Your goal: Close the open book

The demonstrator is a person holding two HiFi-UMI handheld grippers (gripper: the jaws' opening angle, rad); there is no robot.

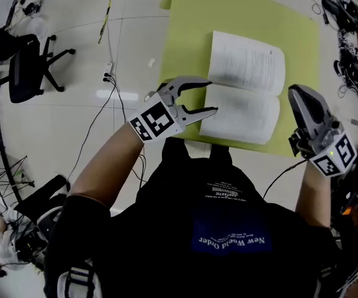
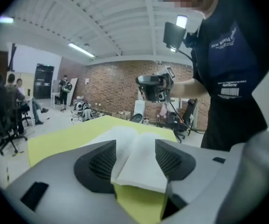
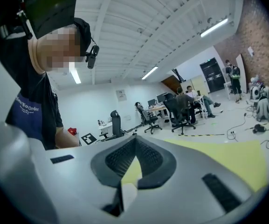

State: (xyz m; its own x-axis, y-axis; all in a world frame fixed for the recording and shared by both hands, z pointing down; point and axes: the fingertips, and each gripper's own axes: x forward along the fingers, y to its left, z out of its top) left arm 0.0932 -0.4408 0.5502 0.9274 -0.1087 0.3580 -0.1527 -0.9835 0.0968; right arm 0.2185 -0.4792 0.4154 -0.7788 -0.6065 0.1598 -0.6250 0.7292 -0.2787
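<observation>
Head view: the open book (image 1: pixel 247 85) is seen lying flat, pages up, on the yellow-green counter (image 1: pixel 188 11), between the two grippers. The left gripper (image 1: pixel 211 96) is held at the book's left edge near the spine, jaws spread wide with nothing gripped; in the left gripper view the book is framed between the jaws, untouched by the pads. The right gripper (image 1: pixel 298 95) is held just beside the book's right edge, jaws closed tip to tip and empty, as confirmed in the right gripper view.
</observation>
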